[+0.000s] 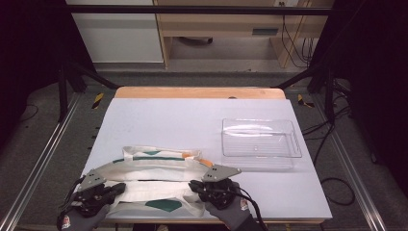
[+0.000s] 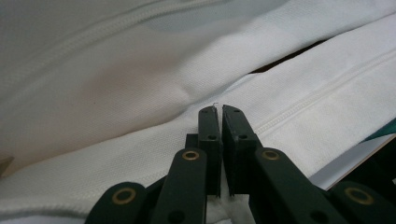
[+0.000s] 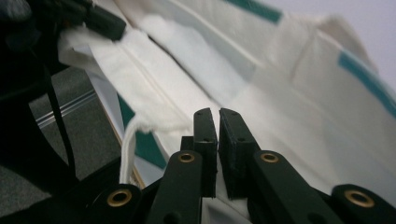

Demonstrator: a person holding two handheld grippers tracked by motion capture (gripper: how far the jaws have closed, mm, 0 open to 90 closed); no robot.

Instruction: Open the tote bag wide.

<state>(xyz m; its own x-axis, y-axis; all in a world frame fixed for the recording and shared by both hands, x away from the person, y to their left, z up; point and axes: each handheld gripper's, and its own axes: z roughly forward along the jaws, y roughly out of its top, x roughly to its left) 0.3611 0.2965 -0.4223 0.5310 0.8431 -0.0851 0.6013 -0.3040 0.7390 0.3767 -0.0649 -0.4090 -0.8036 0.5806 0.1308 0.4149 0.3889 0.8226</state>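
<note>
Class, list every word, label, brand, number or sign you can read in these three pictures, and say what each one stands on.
No text can be read.
Gloves: a small red and white badge on each cuff, too small to read.
Cloth: white with green and orange patches, no lettering.
Clear tray: no label.
Yellow and black hazard tape on the floor: stripes, no words.

The white cloth bag with green stripes shows a matt, fine-woven weave with stitched seams. The clear plastic tray looks glossy and ribbed. The pale table top is smooth and matt, edged in wood.
</note>
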